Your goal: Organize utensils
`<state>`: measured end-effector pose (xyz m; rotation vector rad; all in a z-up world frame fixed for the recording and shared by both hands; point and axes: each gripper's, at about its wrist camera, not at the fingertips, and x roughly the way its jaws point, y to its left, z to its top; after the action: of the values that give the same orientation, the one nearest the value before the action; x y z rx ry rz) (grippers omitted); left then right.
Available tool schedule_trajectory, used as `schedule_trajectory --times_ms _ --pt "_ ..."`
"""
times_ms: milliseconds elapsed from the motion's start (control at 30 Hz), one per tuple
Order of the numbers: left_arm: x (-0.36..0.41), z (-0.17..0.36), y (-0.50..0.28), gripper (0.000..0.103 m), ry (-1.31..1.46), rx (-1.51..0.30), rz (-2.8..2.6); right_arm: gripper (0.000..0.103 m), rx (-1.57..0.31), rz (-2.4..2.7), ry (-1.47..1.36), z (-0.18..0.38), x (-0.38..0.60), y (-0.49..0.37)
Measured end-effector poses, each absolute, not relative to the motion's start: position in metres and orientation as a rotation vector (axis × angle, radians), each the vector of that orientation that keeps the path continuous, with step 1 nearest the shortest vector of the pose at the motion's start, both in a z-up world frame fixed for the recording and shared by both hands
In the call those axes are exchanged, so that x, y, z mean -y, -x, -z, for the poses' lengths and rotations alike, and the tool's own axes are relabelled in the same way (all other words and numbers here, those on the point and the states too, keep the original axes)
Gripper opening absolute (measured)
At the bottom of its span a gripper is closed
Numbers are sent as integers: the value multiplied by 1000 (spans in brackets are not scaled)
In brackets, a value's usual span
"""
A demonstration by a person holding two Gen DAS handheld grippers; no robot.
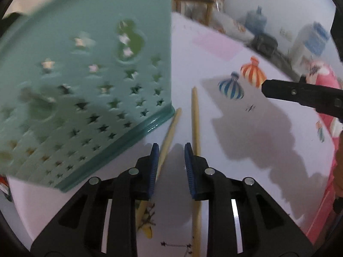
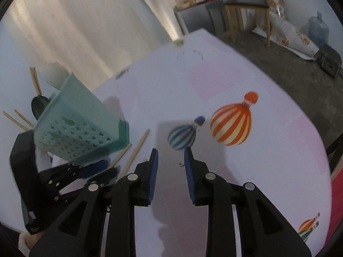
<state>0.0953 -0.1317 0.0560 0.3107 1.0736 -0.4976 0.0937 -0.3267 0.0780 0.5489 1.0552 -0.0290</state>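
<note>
Chopsticks, two pale wooden sticks [image 1: 195, 115] and [image 1: 171, 128], lie loose on the white tablecloth with printed hot-air balloons [image 1: 214, 64], just beside the foot of the teal plastic utensil holder with star cut-outs [image 1: 85, 68]. Holder already has several sticks and a dark ladle head poking out its top, seen from the right wrist view.

Left gripper [image 1: 171, 150] points steeply down over the pair, jaws parted narrowly, nothing pinched. One stick runs under its left finger, the other under its right finger, so neither sits in the gap yet.

Right gripper [image 2: 171, 152] hangs over bare cloth near the blue striped balloon print [image 2: 182, 137], jaws also narrow, empty.

My read: step in hand is picking a stick with the left. To do it well:
- shift sideways so one stick is centred between the pads, not both
- grab mid-length, else it pivots
- keep clear of the holder's base edge; a bump could tip it.
</note>
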Motion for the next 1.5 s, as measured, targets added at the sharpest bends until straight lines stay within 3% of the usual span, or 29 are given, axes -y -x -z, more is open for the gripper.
schedule_trajectory --times_ms 67,233,467,767,833,1000,1233,1500 --pt "137 -54 -102 20 -323 -1091 499 25 -1070 20 -548 -74 326 -100" --pt "143 -50 -106 4 -355 -1112 479 25 -1138 -25 -547 -63 315 -114" --pt "110 -58 -85 4 -205 -1130 439 25 -1201 -84 -557 -50 298 -140" --pt "51 -93 -58 4 -35 -1027 366 25 -1281 -45 -402 -50 265 -189" --pt "51 -101 -58 4 -16 -1002 367 14 -1269 8 -361 -50 259 -189" --pt "58 -124 -54 4 21 -933 360 6 -1220 88 -334 -48 253 -181" --pt "34 -179 -46 4 143 -796 347 5 -1156 89 -550 -60 289 -159" --pt "-10 -264 -25 4 313 -535 328 5 -939 -10 -716 -137 316 -121"
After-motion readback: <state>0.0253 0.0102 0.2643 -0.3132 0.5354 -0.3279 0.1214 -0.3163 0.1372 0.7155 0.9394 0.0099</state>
